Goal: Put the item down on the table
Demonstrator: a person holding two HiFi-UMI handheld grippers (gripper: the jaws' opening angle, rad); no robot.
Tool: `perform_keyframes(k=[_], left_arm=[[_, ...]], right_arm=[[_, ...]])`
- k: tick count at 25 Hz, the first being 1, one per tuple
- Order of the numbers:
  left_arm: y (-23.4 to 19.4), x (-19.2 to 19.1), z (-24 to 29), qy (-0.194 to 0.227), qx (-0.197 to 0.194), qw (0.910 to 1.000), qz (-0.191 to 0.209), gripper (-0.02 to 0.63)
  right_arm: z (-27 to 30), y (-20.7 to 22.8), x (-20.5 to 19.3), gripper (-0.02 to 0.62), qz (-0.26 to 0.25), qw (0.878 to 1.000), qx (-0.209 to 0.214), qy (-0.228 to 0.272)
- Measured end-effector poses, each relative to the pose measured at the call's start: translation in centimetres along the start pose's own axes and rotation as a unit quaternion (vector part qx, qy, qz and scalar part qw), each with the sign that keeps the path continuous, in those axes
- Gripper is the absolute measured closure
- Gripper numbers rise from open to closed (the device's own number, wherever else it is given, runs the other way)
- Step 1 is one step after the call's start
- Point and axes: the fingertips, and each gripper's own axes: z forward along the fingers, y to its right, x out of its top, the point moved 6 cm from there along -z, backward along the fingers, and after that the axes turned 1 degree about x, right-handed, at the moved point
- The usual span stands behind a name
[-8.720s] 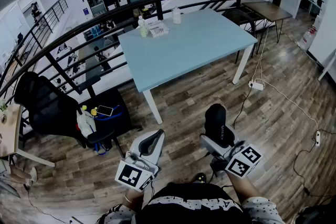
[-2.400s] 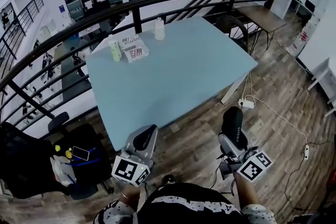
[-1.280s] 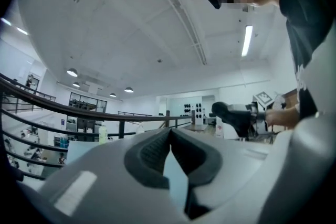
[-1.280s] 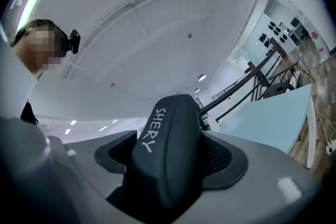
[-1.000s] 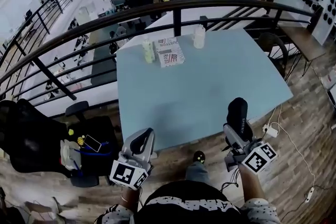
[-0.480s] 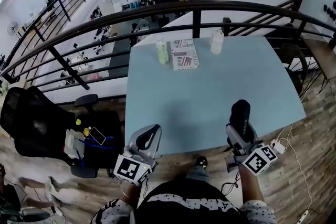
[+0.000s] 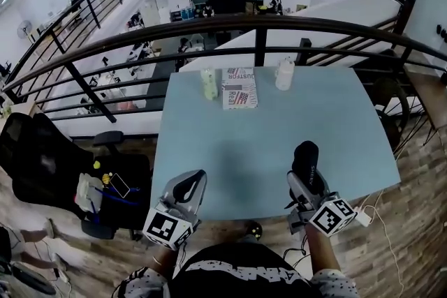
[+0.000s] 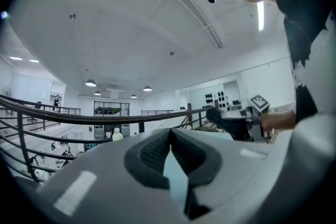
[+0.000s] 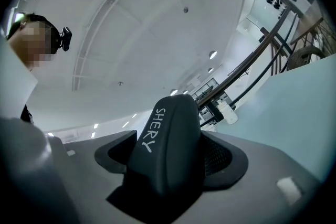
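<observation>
While my right claw (image 7: 302,181) pinches its lower end firmly between both jaws, the black item (image 7: 305,157) lettered SHERY sticks out well past the fingertips, over the near part of the blue table (image 7: 230,143). My left claw (image 7: 184,190) sits apart to the left at the near table edge, jaws pressed together on nothing. At the far edge, by the railing (image 7: 258,28), stand a greenish bottle (image 7: 209,84), a booklet (image 7: 239,88) and a white bottle (image 7: 283,73).
</observation>
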Motion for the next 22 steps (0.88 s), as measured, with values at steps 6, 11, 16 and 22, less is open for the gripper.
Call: perform_keyframes(k=[6,11,16,22], left_arm=[[0.5,0.4,3.2,0.001,0.019,0.9998,0.005,0.606],[1.6,0.2,5.6,-0.002,0.029,0.9996,-0.001,0.606],[2.2,-0.2,6.1,-0.004,0.043,0.9991,-0.003,0.606],[1.7,-0.4,5.7,-0.022,0.07,0.9973,-0.002,0.606]], right_arm=[[1.9,3.5,0.8,0.21,0.004,1.0,0.007,-0.023],[2.6,6.3,1.2,0.21,0.019,0.999,0.016,-0.037],[3.8,8.3,0.9,0.21,0.017,0.998,0.019,-0.051],[5.5,9.6,0.1,0.21,0.016,0.997,0.017,-0.073]])
